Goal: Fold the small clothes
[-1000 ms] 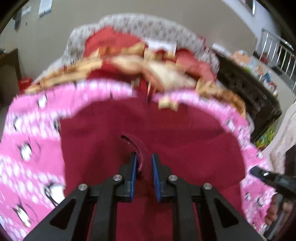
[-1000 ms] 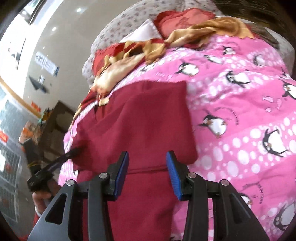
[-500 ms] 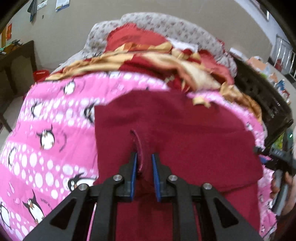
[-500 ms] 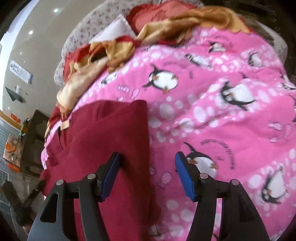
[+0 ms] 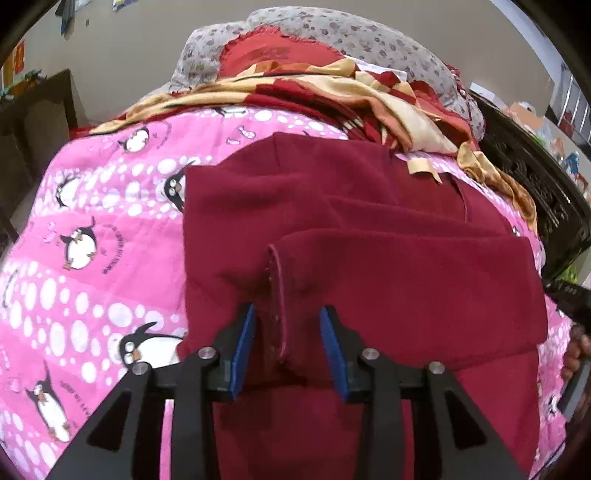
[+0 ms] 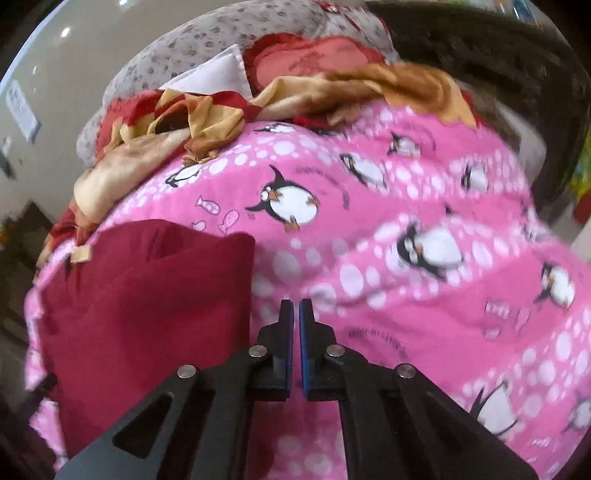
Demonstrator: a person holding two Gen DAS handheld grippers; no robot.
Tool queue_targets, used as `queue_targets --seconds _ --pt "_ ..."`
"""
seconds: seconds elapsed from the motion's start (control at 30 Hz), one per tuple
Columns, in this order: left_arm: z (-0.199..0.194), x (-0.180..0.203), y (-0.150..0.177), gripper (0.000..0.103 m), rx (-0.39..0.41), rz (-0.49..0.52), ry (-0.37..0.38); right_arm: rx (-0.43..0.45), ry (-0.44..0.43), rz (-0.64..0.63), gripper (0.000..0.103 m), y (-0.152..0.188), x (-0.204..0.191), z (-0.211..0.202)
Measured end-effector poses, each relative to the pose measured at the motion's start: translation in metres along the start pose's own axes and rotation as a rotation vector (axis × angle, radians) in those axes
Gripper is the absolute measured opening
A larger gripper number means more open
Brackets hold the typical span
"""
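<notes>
We see the dark red fleece garment lying partly folded on the pink quilt printed with penguins and white dots, with one layer doubled over toward us so that a soft fold edge runs across its middle. In the left wrist view it covers the centre and right part of the quilt; in the right wrist view the same garment sits toward the quilt's left edge, its squared corner just beside our right tongs.

Our left gripper has its blue-padded jaws spread wide. A stitched hem of the garment stands up between them, close to the left pad, but neither pad presses on it, so nothing is clamped.

Our right gripper has its jaws drawn almost together, only a thin slit between the blue pads, and we see no cloth caught in them. It hangs over bare quilt, just to the right of the garment's edge.

At the far edge of the quilt lies a crumpled red-and-gold patterned cloth, and behind it a grey floral cushion with a red frilled pillow leaning on it. A dark lattice basket stands past the quilt's right edge. A beige wall rises behind everything.
</notes>
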State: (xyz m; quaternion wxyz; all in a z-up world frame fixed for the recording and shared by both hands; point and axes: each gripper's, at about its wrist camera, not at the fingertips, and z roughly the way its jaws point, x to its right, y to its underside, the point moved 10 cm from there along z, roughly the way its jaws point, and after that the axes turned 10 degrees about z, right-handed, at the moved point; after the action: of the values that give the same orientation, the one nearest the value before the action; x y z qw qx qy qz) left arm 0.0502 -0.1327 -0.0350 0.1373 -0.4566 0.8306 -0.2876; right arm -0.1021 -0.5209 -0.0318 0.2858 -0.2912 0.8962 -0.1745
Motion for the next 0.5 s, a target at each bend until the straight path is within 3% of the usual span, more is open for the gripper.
queue_targets --seconds 0.1,0.17,0.23,0.3,0.4,0.43,0.5 --pt "-0.014 0.002 -0.005 0.055 0.031 0.012 -0.018 0.027 -0.074 -0.049 0.026 0.006 -0.018 -0.029" --pt "-0.022 0.001 -0.011 0.068 0.071 0.017 -0.039 0.006 -0.141 -0.102 0.028 0.016 -0.04 -0.04" --pt "-0.023 -0.001 -0.017 0.073 0.101 0.007 -0.058 -0.039 -0.181 -0.16 0.029 0.033 -0.056 -0.041" --pt "-0.014 -0.007 -0.02 0.073 0.077 -0.022 -0.065 -0.068 -0.163 -0.203 0.03 0.047 -0.061 -0.033" --pt "0.007 -0.018 -0.017 0.073 0.022 -0.058 -0.088 -0.119 -0.047 -0.247 0.031 0.061 -0.045 -0.004" --pt "0.02 -0.023 -0.012 0.073 -0.031 -0.063 -0.101 -0.131 -0.043 -0.244 0.031 0.063 -0.041 0.003" --pt "0.029 -0.027 -0.008 0.074 -0.054 -0.084 -0.08 -0.131 -0.043 -0.223 0.031 0.059 -0.043 -0.002"
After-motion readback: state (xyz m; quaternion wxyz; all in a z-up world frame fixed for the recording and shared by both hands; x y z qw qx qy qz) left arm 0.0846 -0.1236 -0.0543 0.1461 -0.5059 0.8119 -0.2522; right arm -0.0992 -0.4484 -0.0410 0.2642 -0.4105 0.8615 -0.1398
